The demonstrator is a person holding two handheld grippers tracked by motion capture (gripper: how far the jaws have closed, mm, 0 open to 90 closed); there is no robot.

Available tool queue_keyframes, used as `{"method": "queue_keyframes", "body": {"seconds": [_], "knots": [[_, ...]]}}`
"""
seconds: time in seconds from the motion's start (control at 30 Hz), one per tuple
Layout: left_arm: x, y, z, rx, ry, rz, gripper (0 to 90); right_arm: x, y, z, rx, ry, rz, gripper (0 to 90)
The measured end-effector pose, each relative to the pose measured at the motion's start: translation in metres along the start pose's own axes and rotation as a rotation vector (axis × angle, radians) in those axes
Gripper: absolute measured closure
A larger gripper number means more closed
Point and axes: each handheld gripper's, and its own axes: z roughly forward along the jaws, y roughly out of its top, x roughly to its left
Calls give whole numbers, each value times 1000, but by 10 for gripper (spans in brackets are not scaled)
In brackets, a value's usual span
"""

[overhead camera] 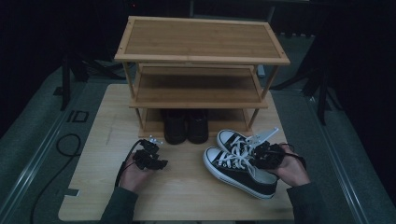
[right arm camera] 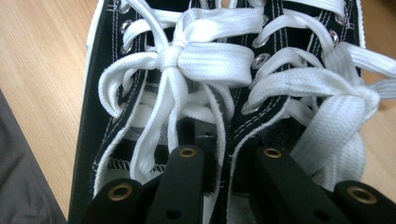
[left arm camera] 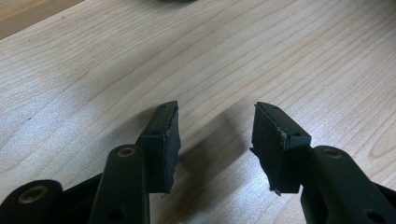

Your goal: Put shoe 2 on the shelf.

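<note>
Sneakers (overhead camera: 240, 163), a black canvas pair with white laces and white toe caps, lie side by side on the right part of the wooden table (overhead camera: 187, 191) in the high view, toes pointing to the far left. The right gripper (overhead camera: 267, 156) sits over their near ends at the collars, with the right hand (overhead camera: 292, 170) behind it. Just beyond them stands a three-tier bamboo shoe rack (overhead camera: 201, 56); its top and middle shelves are bare, and a pair of black shoes (overhead camera: 187, 126) rests on the bottom tier, toes facing the person. The left gripper (overhead camera: 150, 156) hovers low over bare table at the left, well apart from the sneakers, held by the left hand (overhead camera: 133, 175). A black cable (overhead camera: 67, 144) loops on the grey floor at the far left.

In the left gripper view, the left gripper (left arm camera: 215, 133) points down at pale wood grain, its two black pads standing apart with nothing between them, and casts a shadow on the table (left arm camera: 280, 60).

In the right gripper view, the right gripper (right arm camera: 223, 144) has its jaws drawn narrow, pinching the inner collar walls of both sneakers (right arm camera: 224, 93) together, one jaw inside each shoe. White bows (right arm camera: 205, 58) lie across the tongues right ahead, and the table (right arm camera: 42, 70) shows at the left.
</note>
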Motion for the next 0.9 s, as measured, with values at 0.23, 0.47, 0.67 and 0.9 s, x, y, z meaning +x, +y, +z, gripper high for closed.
{"method": "queue_keyframes", "body": {"seconds": [0.23, 0.47, 0.67, 0.9], "knots": [[2, 0, -1, -5, 0, -3, 517, 2, 18, -7, 7, 5, -53, 854], [2, 0, -2, -7, 1, -4, 517, 3, 32, -12, 19, 4, -93, 854], [3, 0, -3, -5, -1, -6, 517, 0, 39, -16, 26, 15, -117, 854], [3, 0, -3, -8, 1, -10, 517, -9, 44, -17, 17, 43, -121, 853]]}}
